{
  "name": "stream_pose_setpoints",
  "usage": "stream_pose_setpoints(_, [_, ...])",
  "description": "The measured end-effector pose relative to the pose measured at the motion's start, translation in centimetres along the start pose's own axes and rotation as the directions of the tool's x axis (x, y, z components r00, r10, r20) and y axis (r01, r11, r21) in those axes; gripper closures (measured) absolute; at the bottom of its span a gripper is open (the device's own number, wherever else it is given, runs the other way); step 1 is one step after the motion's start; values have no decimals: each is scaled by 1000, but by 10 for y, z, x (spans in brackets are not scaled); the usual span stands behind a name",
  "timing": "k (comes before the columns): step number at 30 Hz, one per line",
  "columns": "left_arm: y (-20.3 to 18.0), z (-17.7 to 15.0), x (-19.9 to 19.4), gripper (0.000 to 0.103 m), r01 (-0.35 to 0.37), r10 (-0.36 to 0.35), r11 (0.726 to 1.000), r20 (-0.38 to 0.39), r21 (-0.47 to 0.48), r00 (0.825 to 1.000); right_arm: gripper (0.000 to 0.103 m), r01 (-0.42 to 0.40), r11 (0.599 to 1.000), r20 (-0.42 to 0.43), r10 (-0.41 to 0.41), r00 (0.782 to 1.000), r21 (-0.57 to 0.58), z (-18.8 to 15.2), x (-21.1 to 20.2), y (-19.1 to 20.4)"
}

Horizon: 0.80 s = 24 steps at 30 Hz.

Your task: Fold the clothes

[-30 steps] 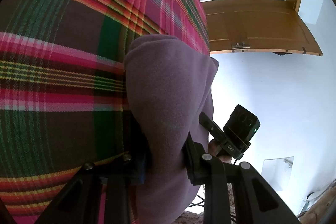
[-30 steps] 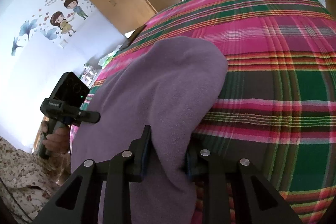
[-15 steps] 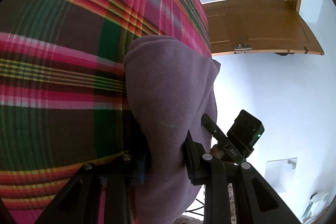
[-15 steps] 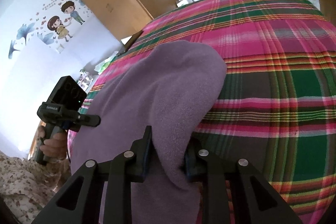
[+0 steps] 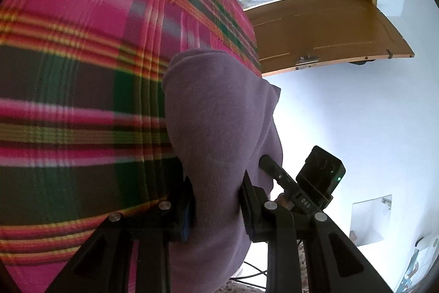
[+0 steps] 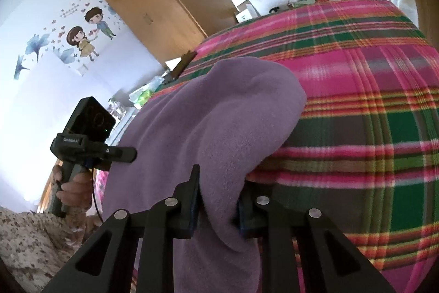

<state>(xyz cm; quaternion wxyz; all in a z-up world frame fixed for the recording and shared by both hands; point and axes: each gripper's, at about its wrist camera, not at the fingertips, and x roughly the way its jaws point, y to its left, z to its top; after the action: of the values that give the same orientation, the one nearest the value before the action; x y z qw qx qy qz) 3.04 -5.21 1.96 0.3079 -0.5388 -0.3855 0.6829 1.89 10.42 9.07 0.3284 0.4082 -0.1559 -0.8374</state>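
Across a bed covered by a pink, green and brown plaid blanket [image 5: 82, 100] a purple fleece garment [image 5: 219, 122] is held up, its far rounded end drooping onto the plaid while the near edge is raised off it. Behind the bed a wooden wardrobe [image 6: 153, 4] and a wall sticker of two cartoon children [image 6: 87, 32] are seen in the right wrist view, and a wooden door [image 5: 323, 29] in the left wrist view. One near corner of the fleece is pinched by the left tool [image 5: 216, 202], whose jaws are closed narrowly on a thick bunch of cloth; the other corner is gripped in the same manner by the right tool [image 6: 218, 206]. Each tool is visible from the other's camera, a hand [image 6: 72, 190] being wrapped around the left handle. As a judgement, the fold is only part made: the garment is stretched between both tools and hangs rounded, not flat. No tidy folded stack is shown, so laying down and smoothing remain.
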Motion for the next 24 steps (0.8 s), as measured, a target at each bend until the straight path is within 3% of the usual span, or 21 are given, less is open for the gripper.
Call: stream_pose_setpoints(24, [4, 93, -54, 72, -41, 41, 999, 50, -8, 998, 81, 2, 1000, -1, -2, 1000, -13, 77, 58, 37])
